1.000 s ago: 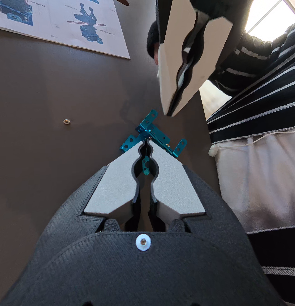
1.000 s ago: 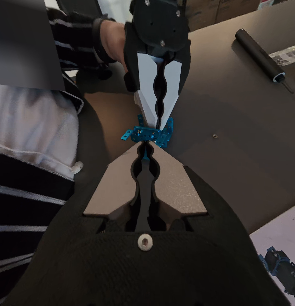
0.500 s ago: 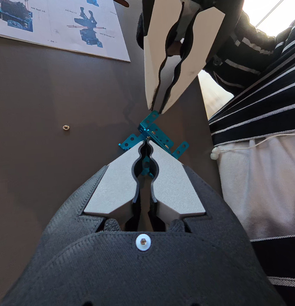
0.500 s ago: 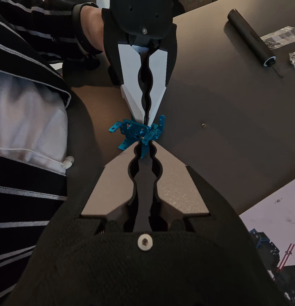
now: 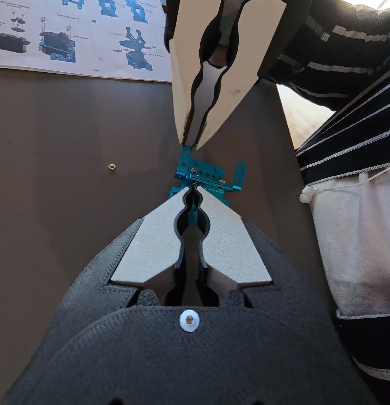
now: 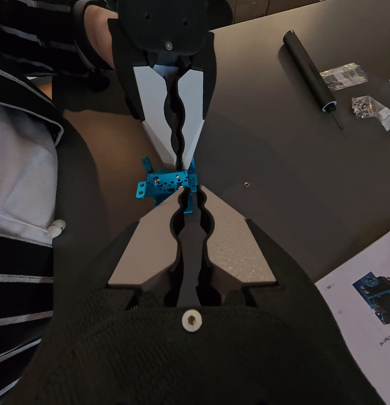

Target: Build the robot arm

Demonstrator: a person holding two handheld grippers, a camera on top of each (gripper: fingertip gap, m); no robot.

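Observation:
A blue metal bracket assembly (image 5: 207, 173) with holes and screws is held just above the dark table (image 5: 58, 197). My left gripper (image 5: 194, 189) is shut on its near edge. My right gripper (image 5: 190, 145) comes in from the far side, its jaws a narrow gap apart around an upright tab of the assembly. In the right wrist view the right gripper (image 6: 191, 188) has a blue tab between its fingertips, the assembly (image 6: 165, 182) sits just beyond, and the left gripper (image 6: 179, 164) pinches it from the opposite side.
A small nut (image 5: 111, 166) lies loose on the table, also seen in the right wrist view (image 6: 246, 184). A printed instruction sheet (image 5: 80, 37) lies beyond. A black screwdriver (image 6: 307, 70) and plastic parts bags (image 6: 373, 109) lie far right. A person's striped garment (image 5: 353, 197) borders the table edge. Both grippers' tips are close together, under 4 cm apart.
My right gripper went from shut to slightly open and moved down onto the assembly's upright tab. The assembly has turned in my left gripper, which stayed shut on it.

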